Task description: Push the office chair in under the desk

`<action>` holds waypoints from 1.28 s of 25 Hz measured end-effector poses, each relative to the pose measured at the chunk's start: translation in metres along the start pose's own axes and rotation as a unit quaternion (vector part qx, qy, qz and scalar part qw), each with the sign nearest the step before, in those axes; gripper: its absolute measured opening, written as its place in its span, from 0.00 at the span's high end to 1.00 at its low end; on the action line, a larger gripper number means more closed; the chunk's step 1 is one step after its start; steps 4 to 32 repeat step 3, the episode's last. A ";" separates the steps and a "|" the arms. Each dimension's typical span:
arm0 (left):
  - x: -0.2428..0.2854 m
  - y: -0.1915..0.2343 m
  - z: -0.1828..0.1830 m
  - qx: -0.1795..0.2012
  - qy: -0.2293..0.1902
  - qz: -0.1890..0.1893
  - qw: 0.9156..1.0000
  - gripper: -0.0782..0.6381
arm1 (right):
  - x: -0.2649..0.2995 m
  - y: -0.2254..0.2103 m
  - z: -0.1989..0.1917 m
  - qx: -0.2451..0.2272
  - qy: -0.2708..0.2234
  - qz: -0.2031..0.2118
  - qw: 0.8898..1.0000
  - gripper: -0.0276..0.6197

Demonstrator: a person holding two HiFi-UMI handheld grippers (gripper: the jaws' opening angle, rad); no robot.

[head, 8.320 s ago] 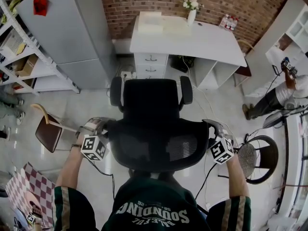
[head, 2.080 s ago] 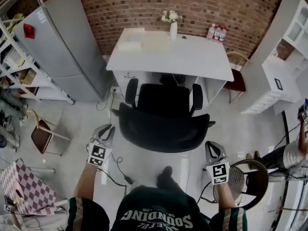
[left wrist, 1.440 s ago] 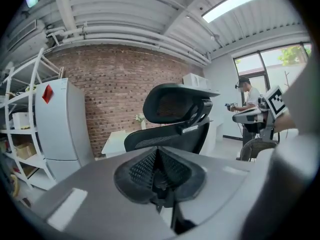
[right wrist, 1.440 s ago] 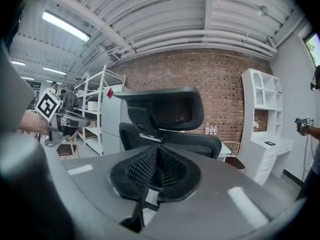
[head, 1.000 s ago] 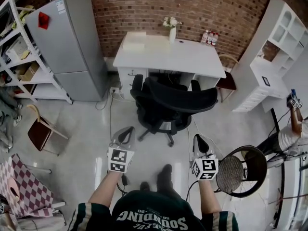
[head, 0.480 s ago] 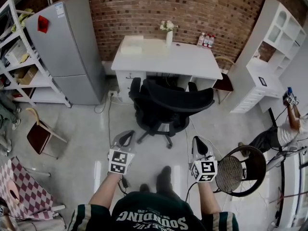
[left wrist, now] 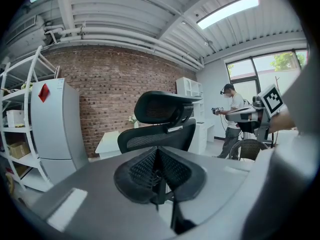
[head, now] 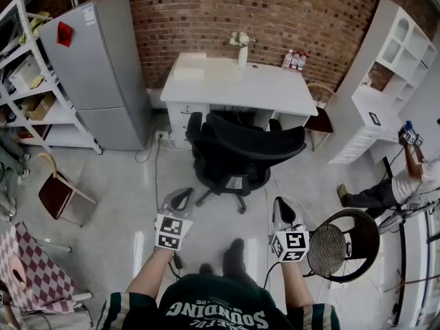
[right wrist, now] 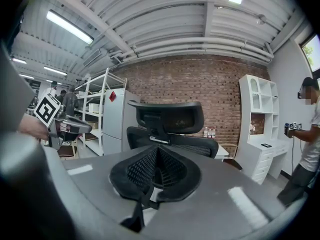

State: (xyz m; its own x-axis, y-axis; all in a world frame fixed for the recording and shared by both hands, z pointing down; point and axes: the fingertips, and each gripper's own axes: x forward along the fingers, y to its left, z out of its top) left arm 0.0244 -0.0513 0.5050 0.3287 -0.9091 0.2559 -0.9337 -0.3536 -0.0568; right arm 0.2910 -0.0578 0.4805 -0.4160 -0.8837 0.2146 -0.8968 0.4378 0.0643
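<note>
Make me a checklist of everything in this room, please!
Surface: pale grey floor, shiny.
Job's things: black mesh office chair stands against the white desk, backrest toward the person.
Clutter: white vase of flowers and small bottles on the desk.
Grippers: left gripper and right gripper, jaws shut, empty, apart from the chair.
Cables: thin cable on the floor beside the desk.
Surroundings: red brick wall, grey fridge, round wicker chair, another person.

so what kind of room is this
Probably a staged home office or studio room: a white desk with a black office chair stands against a brick wall, with a grey fridge beside it.
</note>
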 end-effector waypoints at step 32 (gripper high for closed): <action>-0.004 0.000 -0.002 0.000 -0.001 -0.001 1.000 0.88 | -0.003 0.004 0.000 0.001 -0.002 0.001 1.000 0.96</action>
